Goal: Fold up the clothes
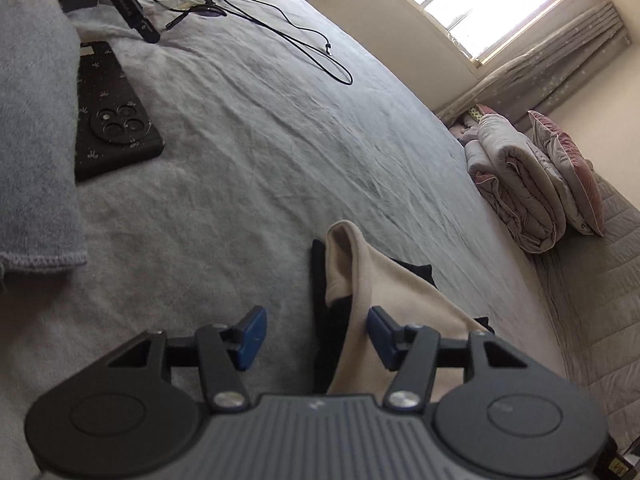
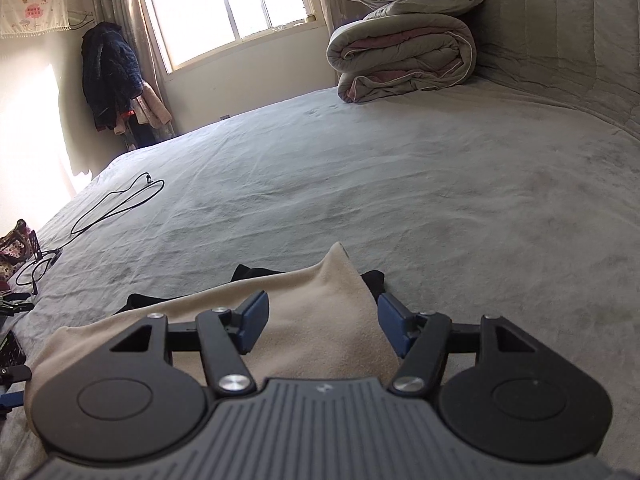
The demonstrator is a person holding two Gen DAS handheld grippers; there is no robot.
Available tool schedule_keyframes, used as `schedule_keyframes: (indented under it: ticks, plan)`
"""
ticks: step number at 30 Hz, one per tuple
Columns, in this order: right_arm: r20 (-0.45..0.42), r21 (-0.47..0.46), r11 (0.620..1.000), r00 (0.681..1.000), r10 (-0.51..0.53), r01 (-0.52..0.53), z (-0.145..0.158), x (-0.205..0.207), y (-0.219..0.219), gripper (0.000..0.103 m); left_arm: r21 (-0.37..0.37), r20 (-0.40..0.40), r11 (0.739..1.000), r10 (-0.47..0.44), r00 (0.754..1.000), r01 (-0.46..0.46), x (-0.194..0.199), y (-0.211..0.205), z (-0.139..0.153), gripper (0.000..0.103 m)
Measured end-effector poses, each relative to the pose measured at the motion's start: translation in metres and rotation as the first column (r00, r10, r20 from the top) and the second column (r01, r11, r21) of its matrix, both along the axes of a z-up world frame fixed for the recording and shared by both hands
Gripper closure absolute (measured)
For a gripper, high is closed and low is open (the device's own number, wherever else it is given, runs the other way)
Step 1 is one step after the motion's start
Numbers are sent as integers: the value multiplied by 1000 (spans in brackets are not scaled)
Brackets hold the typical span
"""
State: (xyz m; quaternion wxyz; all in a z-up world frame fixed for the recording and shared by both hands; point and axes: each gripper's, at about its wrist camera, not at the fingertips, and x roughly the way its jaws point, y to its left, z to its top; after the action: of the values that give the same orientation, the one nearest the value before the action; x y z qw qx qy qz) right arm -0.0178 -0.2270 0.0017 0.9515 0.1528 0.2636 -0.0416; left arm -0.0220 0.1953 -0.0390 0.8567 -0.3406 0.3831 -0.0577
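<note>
**Fold status: one layer turned over, both claws released**

The beige garment [image 2: 320,320] lies on the bed [image 2: 400,184] in the lower centre of both views, over a black garment [image 1: 328,344] whose edges project beyond it. A rounded fold ridge stands up at its far end, so a fold appears started but not flattened.

Left claw [image 1: 314,334]: spread wide, straddling the beige edge, gripping nothing. Right claw [image 2: 322,326]: spread wide above the beige cloth, gripping nothing.

Remaining, by judgement: further folds and smoothing. A phone [image 1: 116,116] and cable [image 1: 288,36] lie at upper left, well apart.
</note>
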Motion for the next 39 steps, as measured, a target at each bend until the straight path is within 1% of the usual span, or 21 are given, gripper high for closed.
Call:
schedule_keyframes:
  ticks: [3,4,5,8,9,13,19,20,22,23,24,25,27,29,33,34,35,39]
  plan:
    - [8,17,999,999,33,-33,0,0,7,40,-103,-46,995,-6,999,1,0,7,-11,45]
    - [5,25,998,999,50,-50,-1,3,12,44,-121,-53,993,-10,999,4,1,7,-13,45]
    - [3,34,997,998,67,-67,-2,5,16,51,-140,-61,990,-15,998,6,3,6,-15,45]
    - [-8,57,992,993,117,-117,-6,12,31,60,-188,-77,982,-32,997,17,11,0,-21,45]
    - [-9,61,990,991,130,-130,-7,14,36,61,-202,-81,979,-38,996,21,13,-3,-22,45]
    - [-13,78,978,981,193,-191,-11,22,59,65,-217,-67,976,-45,997,30,23,-17,-29,45]
    - [-23,110,963,968,251,-247,-19,35,85,72,-278,-25,960,-15,1000,8,27,-25,-37,45]
    - [-29,117,961,966,257,-252,-21,37,89,76,-290,-23,957,-7,1000,0,28,-25,-38,48]
    - [-47,132,956,961,271,-263,-27,41,96,82,-289,-24,957,-3,1000,-4,29,-26,-39,51]
    - [-66,138,953,958,280,-269,-32,43,99,84,-286,-24,958,-2,1000,-5,30,-27,-39,56]
    - [-88,134,952,954,287,-274,-38,45,103,84,-283,-24,959,0,1000,-7,30,-28,-38,64]
    - [-99,124,953,952,289,-276,-42,46,105,85,-281,-24,960,2,1000,-9,30,-29,-38,66]
    - [-92,99,955,953,289,-280,-45,44,109,86,-275,-23,961,6,1000,-12,31,-30,-36,78]
    - [-105,97,954,950,294,-285,-41,45,108,86,-270,-22,963,10,1000,-15,32,-32,-35,81]
    - [-126,116,949,943,308,-294,-36,47,104,85,-263,22,965,12,1000,-5,30,-43,-12,82]
    - [-130,126,947,942,311,-295,-35,48,102,83,-259,39,966,2,999,9,31,-49,-5,82]
    - [-132,143,945,940,314,-295,-32,48,99,78,-255,56,967,-9,998,23,32,-56,2,82]
    - [-127,217,933,939,319,-287,-21,47,82,73,-236,124,969,-50,991,79,35,-81,31,82]
